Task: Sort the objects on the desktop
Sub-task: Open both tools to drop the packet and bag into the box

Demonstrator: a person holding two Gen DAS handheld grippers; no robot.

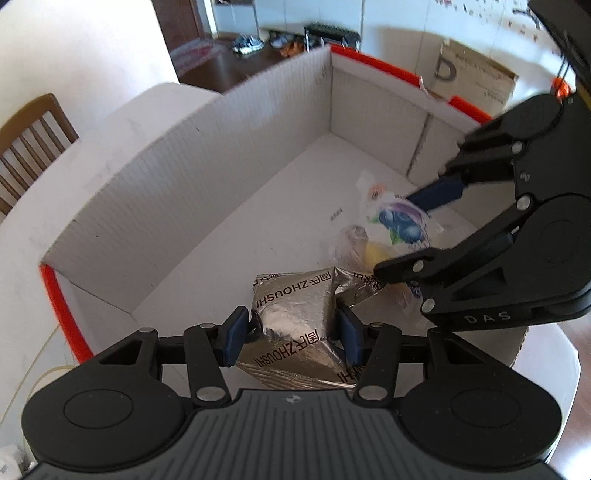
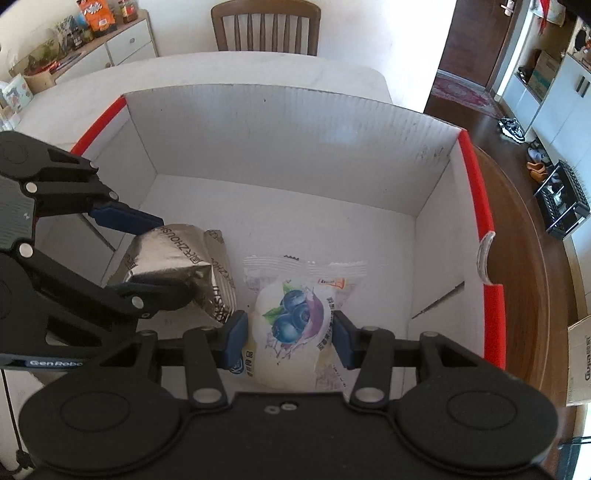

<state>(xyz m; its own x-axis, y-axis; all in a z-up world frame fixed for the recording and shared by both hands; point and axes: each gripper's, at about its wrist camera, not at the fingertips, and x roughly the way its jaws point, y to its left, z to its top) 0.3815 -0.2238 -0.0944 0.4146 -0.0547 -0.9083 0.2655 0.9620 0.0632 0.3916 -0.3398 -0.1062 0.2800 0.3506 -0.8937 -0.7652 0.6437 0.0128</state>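
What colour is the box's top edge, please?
Bright orange-red rim, clearest in the right wrist view.

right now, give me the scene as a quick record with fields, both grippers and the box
container: white cardboard box with red edges, on a white table
left gripper: shut on silver foil packet
right gripper: shut on blueberry snack packet
packets: both inside the box, side by side
background: wooden chair behind the table
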